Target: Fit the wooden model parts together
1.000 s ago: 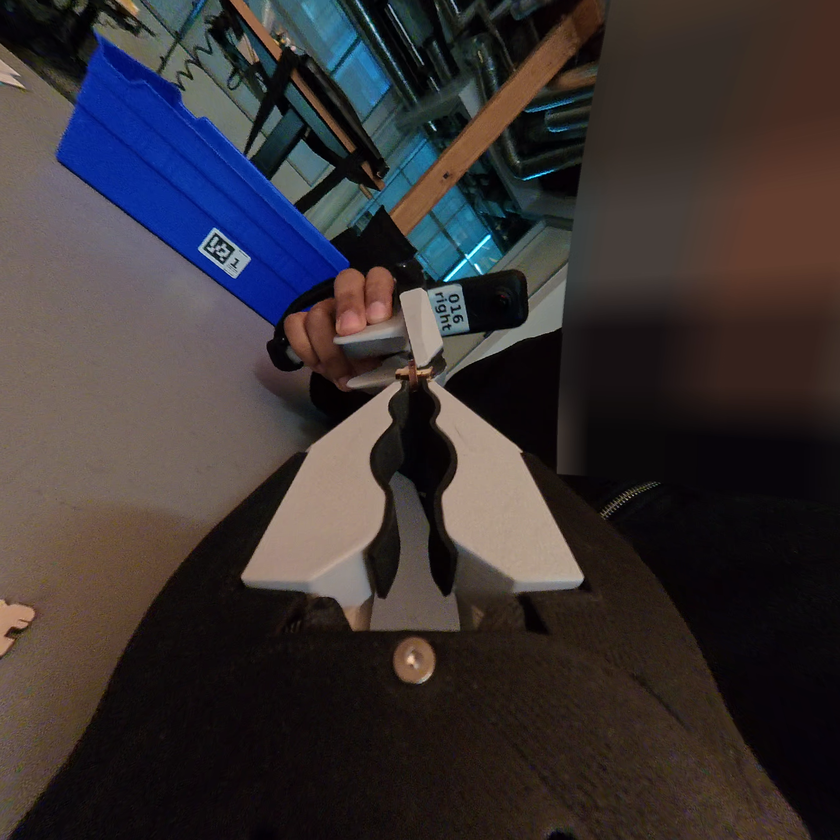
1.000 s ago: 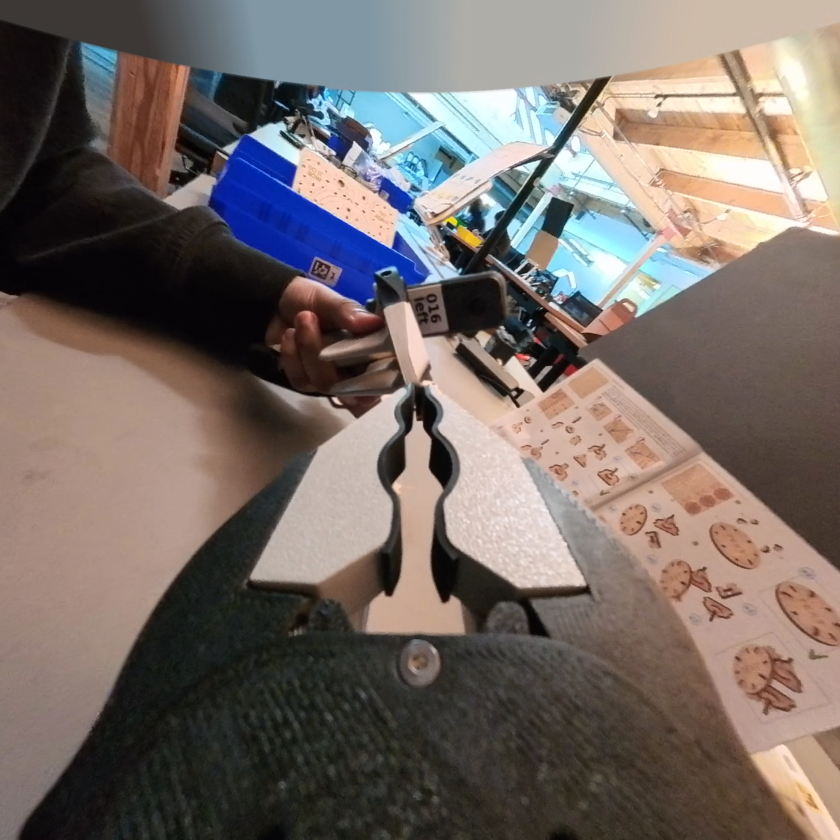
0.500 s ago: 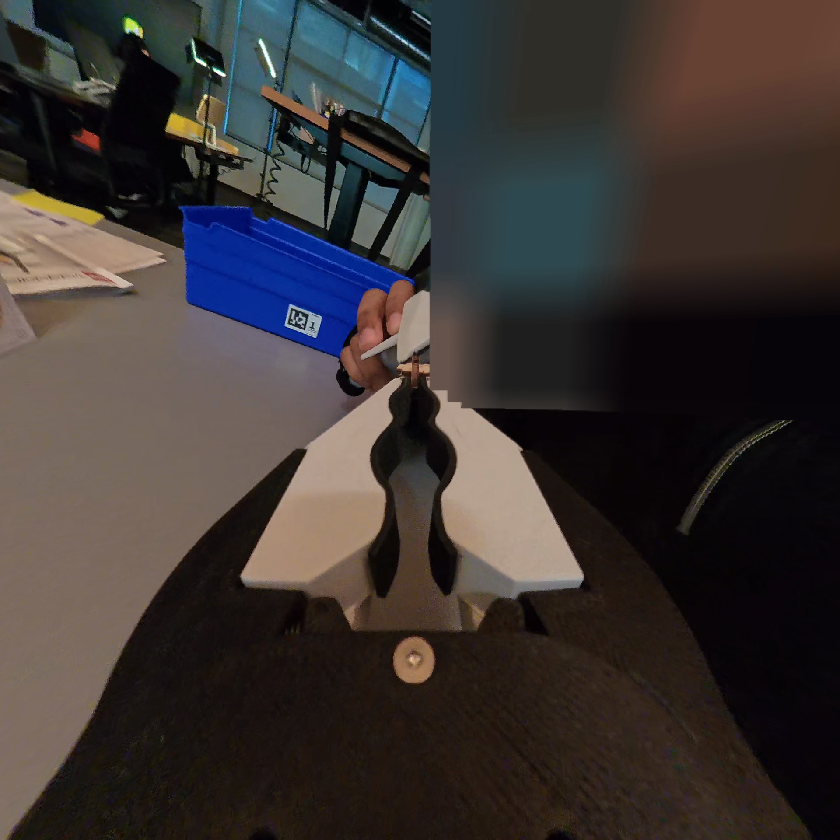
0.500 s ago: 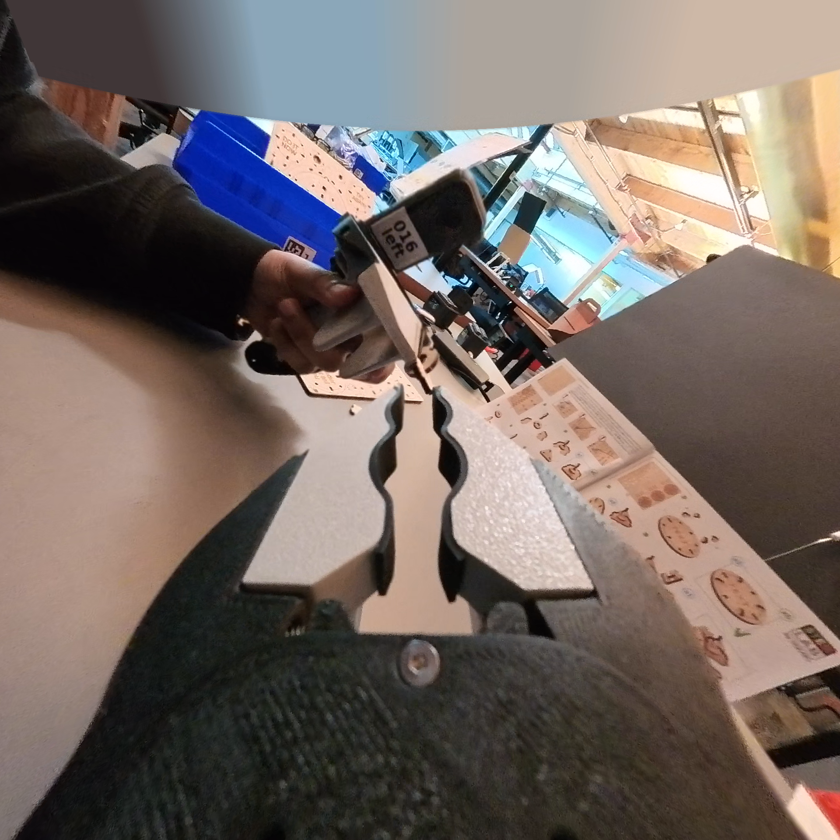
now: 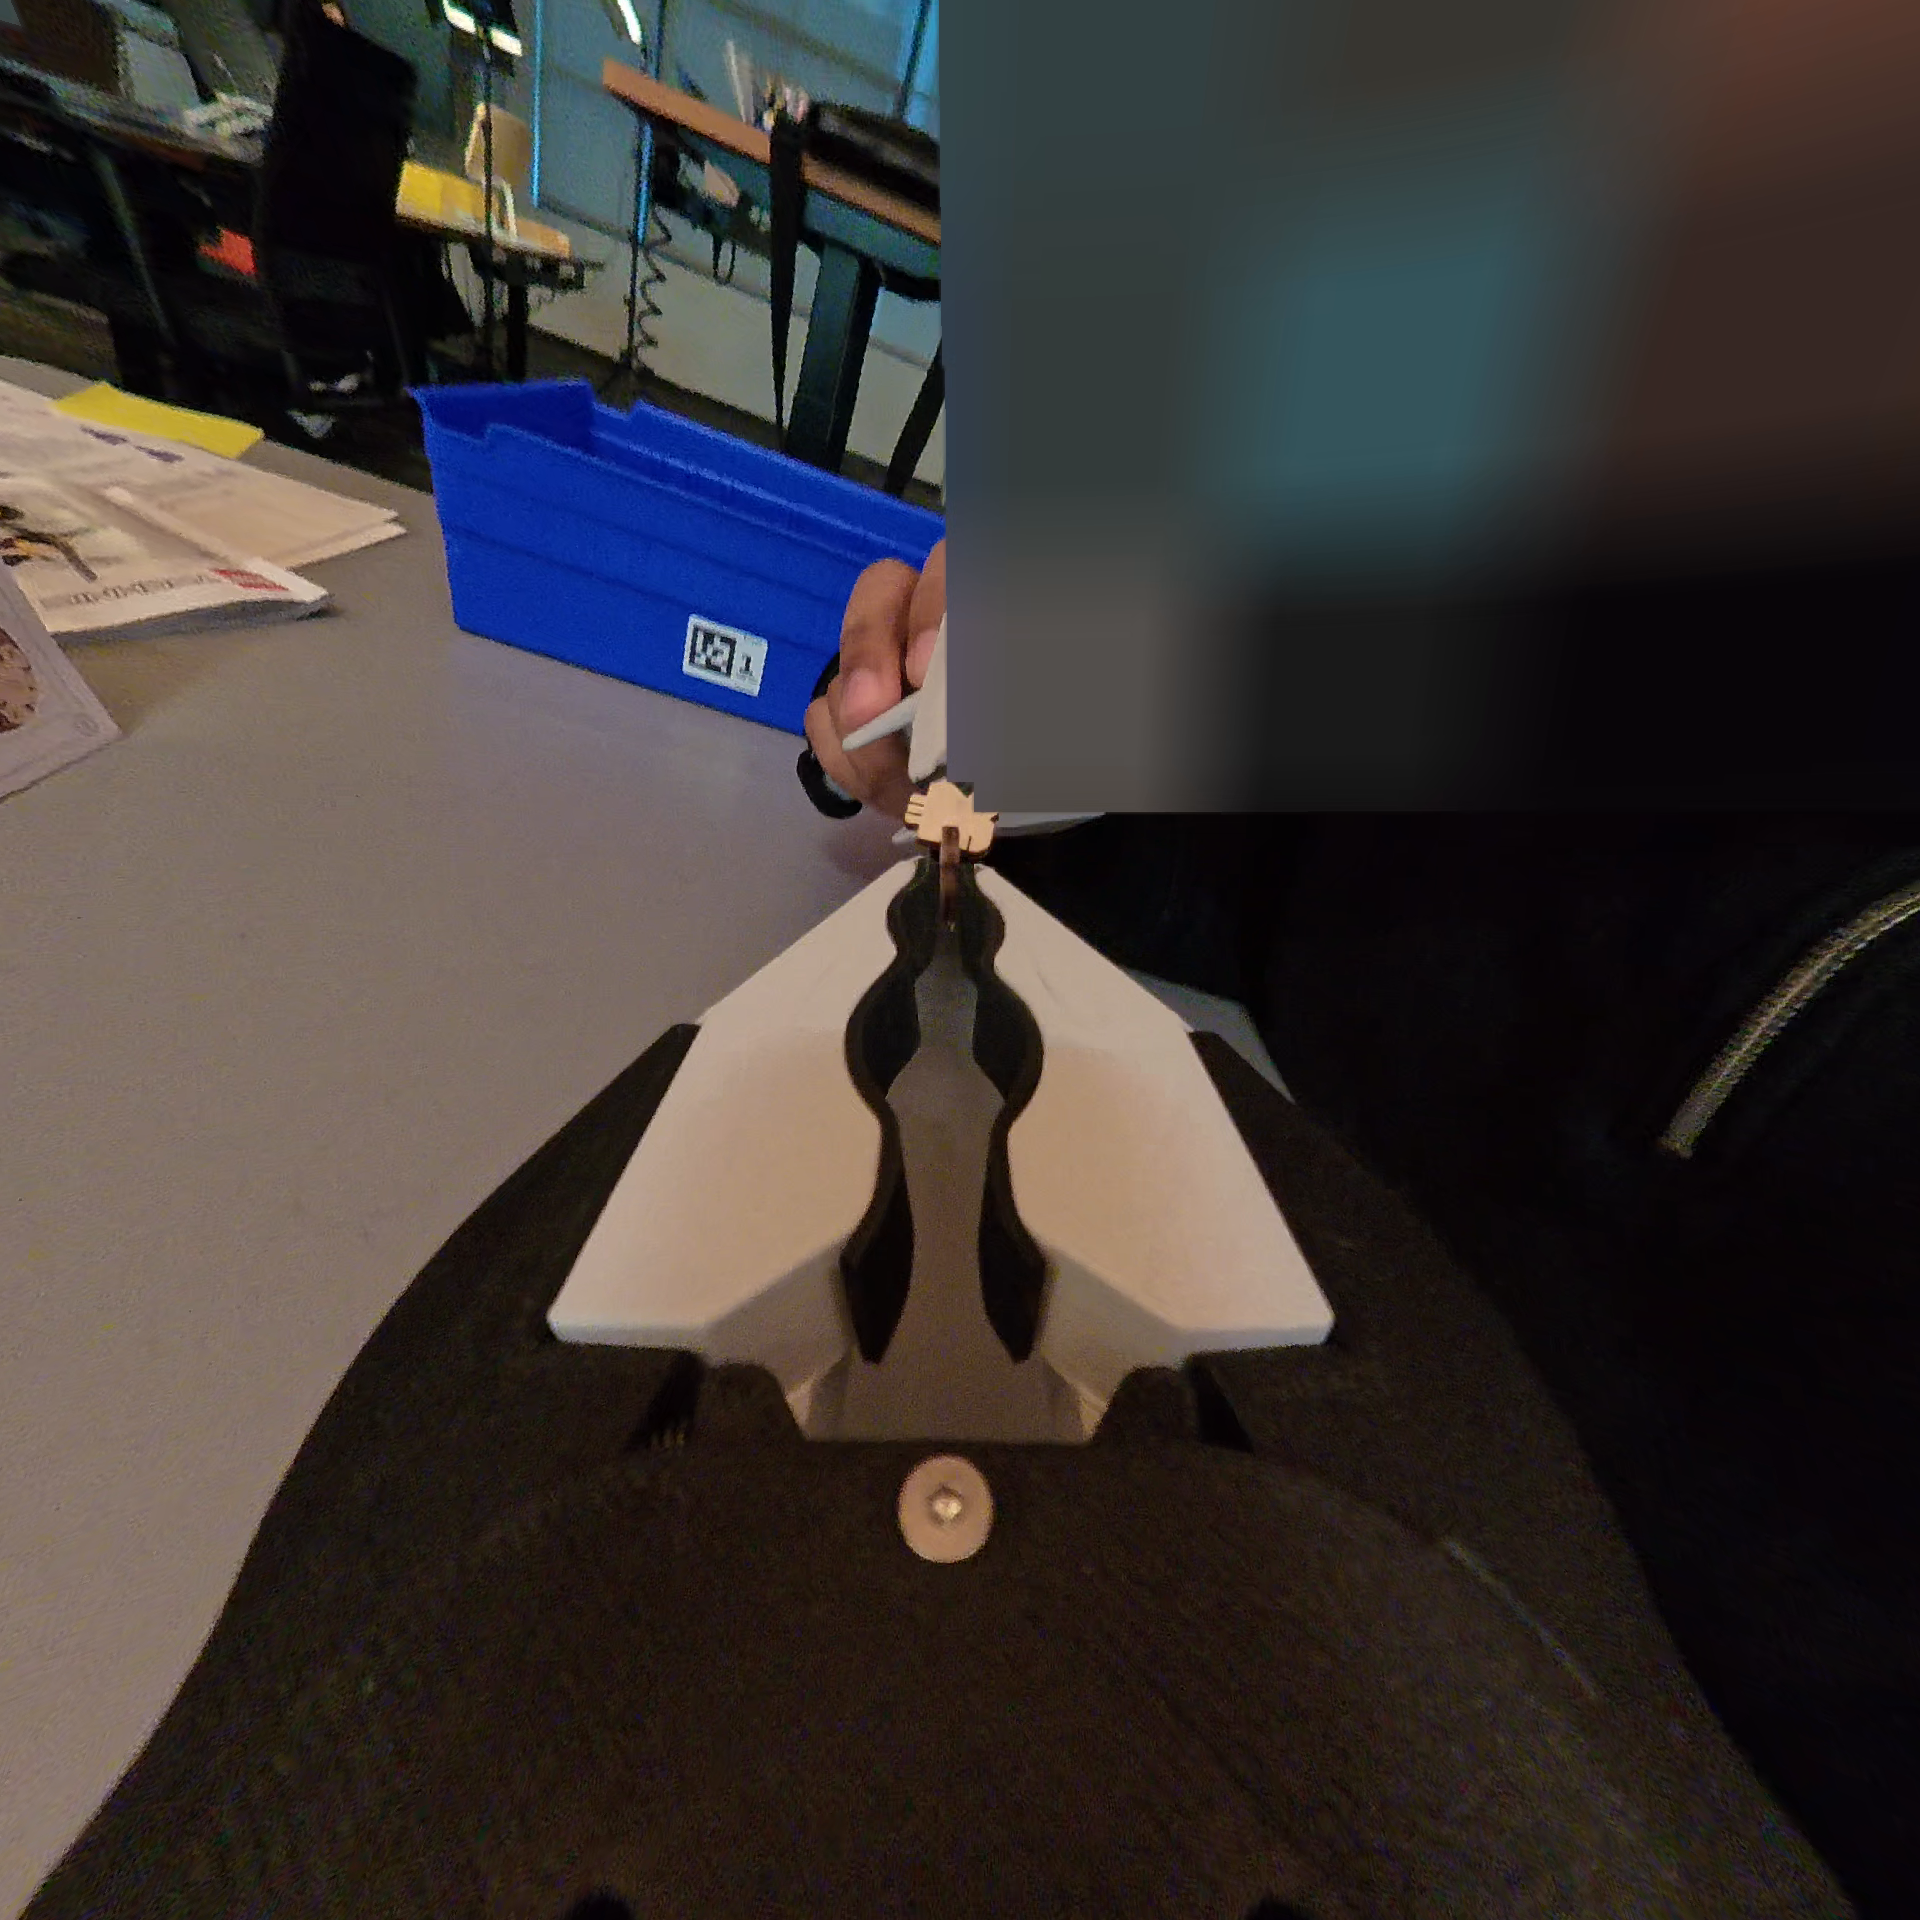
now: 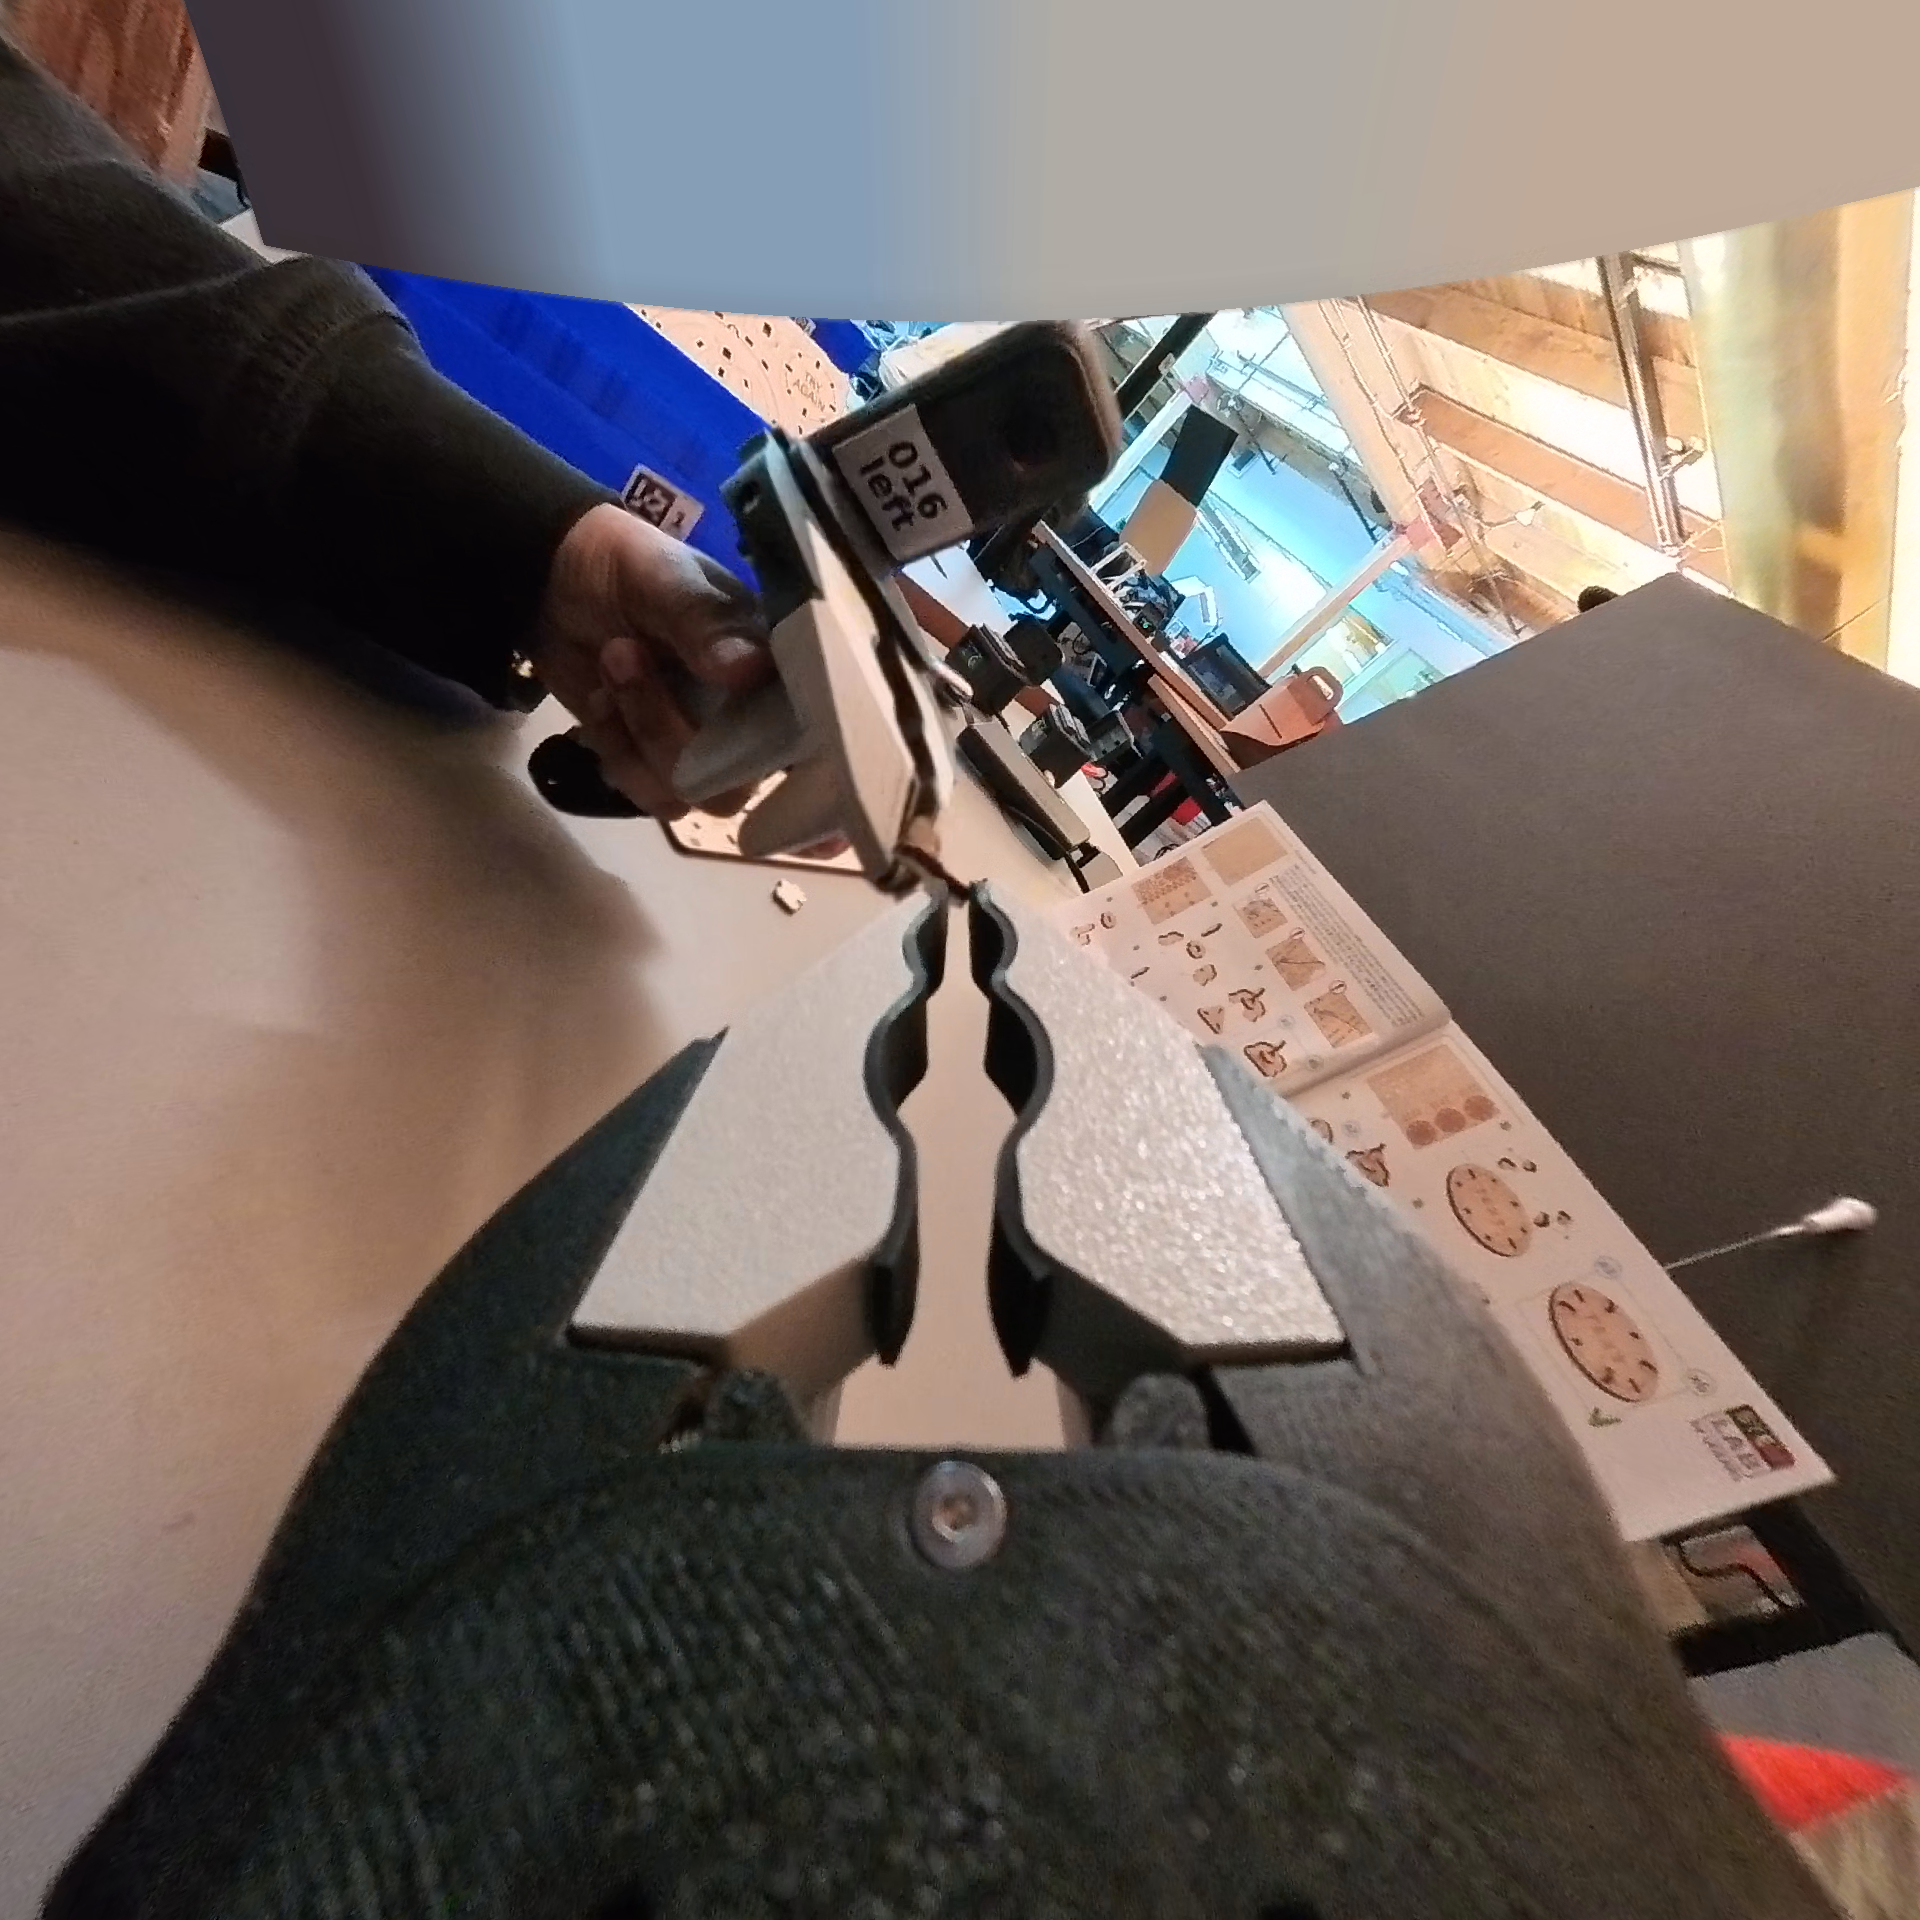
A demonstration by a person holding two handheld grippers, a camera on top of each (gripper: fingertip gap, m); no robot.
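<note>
Left claw point(image 5: 943, 871) is closed on a thin brown wooden piece point(image 5: 948, 883), pads pressing its edges; a pale notched wooden piece point(image 5: 948, 812) sits at its tip. Right claw point(image 6: 958, 906) appears nearly closed, apparently pinching the same assembly. Blue bin point(image 5: 644, 540) on the table point(image 5: 312, 935) carries a white coded sticker point(image 5: 724, 655). An illustrated instruction sheet point(image 6: 1455, 1164) lies at right.

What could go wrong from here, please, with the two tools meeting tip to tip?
1. The left tool pinches the thin strip only at its very tips, so the strip may twist or slip out.
2. The cross piece sits on the strip's end and could drop to the table.
3. The right tool is very close and may knock the strip.
</note>
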